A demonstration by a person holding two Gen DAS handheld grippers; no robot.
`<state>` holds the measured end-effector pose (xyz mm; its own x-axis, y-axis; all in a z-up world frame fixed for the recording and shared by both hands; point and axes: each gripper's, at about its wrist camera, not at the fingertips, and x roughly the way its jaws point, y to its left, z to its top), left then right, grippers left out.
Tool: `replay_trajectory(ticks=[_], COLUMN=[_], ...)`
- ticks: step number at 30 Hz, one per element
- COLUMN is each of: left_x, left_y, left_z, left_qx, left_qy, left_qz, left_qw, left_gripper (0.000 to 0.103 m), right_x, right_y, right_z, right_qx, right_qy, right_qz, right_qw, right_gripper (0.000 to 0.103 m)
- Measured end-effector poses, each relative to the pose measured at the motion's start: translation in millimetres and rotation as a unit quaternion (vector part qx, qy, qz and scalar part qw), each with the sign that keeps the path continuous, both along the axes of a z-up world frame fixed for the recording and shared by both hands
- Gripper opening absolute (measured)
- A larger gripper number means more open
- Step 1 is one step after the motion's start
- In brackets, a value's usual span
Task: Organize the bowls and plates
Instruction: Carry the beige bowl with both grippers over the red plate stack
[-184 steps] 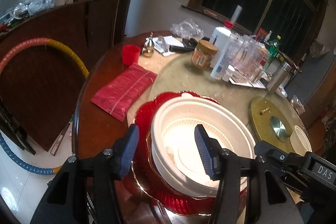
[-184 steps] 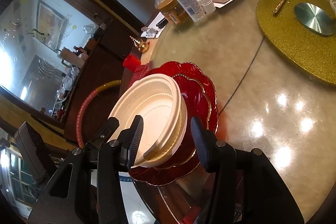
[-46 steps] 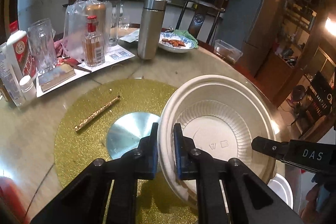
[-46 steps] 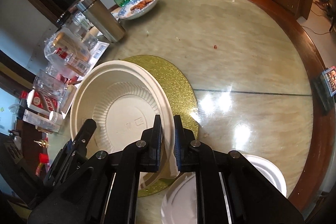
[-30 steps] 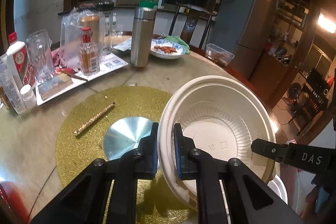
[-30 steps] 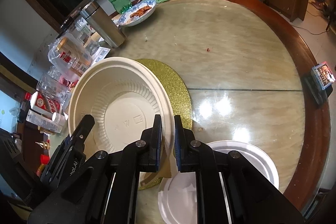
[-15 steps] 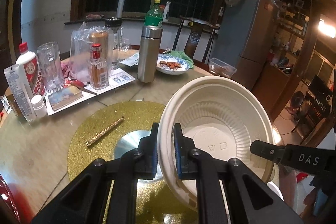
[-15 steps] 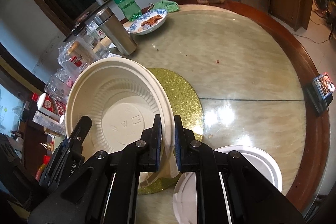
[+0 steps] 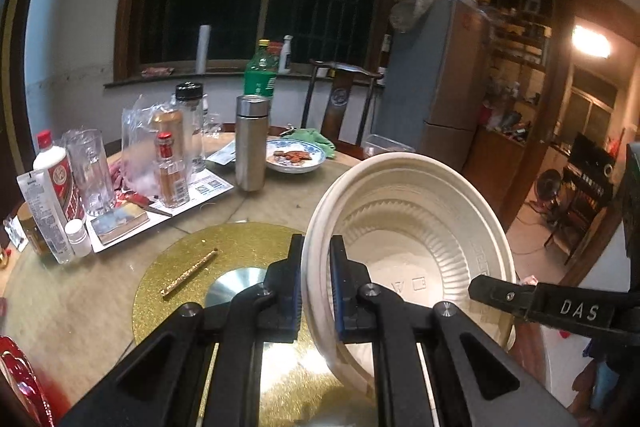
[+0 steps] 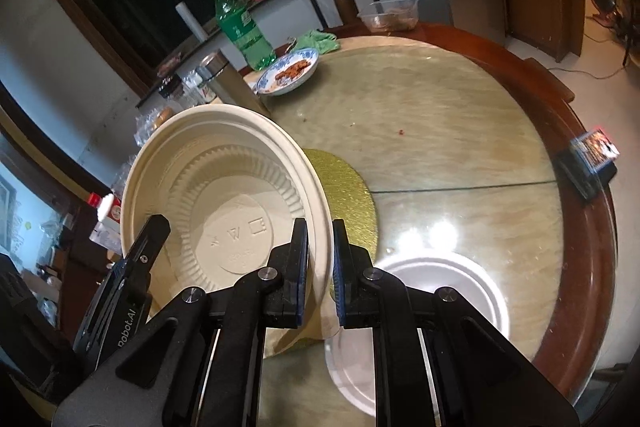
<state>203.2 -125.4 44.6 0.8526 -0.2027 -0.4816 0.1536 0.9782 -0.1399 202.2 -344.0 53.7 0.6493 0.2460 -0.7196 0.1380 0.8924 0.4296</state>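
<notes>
- The round table (image 10: 460, 99) fills most of the right-wrist view, its glass top bare across the centre and right of the frame.
- The gold turntable (image 9: 240, 251) sits low and left of centre in the left-wrist view, with a silver disc at its middle.
- The cream bowl (image 9: 416, 239) is held tilted above the table, right of centre in the left-wrist view and left of centre in the right-wrist view (image 10: 224, 195). It appears to be more than one bowl nested together, though I cannot count them.
- The white plate (image 10: 452, 291) lies flat on the table at the lower centre-right of the right-wrist view, just below the bowl's near edge.
- The left gripper (image 9: 316, 283) is clamped tight on one rim of the bowl.
- The right gripper (image 10: 320, 271) is clamped tight on the opposite rim.
- A red plate (image 9: 16, 383) peeks in at the lower left of the left-wrist view.
- My judgement: the task is midway, with the bowl carried but not yet set down. Lowering it, probably onto the white plate, is left.
</notes>
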Motion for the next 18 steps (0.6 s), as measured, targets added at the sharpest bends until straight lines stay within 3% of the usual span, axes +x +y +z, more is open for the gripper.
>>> replay_trajectory(ticks=[8,18], left_x=[-30,-64], left_y=[18,65], left_z=[-1,-35], left_qx=[0.031,0.056], left_qy=[0.004,0.051], left_qz=[0.013,0.048], left_qw=[0.9994,0.9959], left_gripper=[0.010,0.011], right_x=[-34,-59], right_y=[15,69], right_z=[-3,-50], right_qx=[0.022,0.048], right_qy=[-0.008,0.021], right_qz=[0.016,0.063], right_qw=[1.000,0.997], right_gripper=[0.011,0.011])
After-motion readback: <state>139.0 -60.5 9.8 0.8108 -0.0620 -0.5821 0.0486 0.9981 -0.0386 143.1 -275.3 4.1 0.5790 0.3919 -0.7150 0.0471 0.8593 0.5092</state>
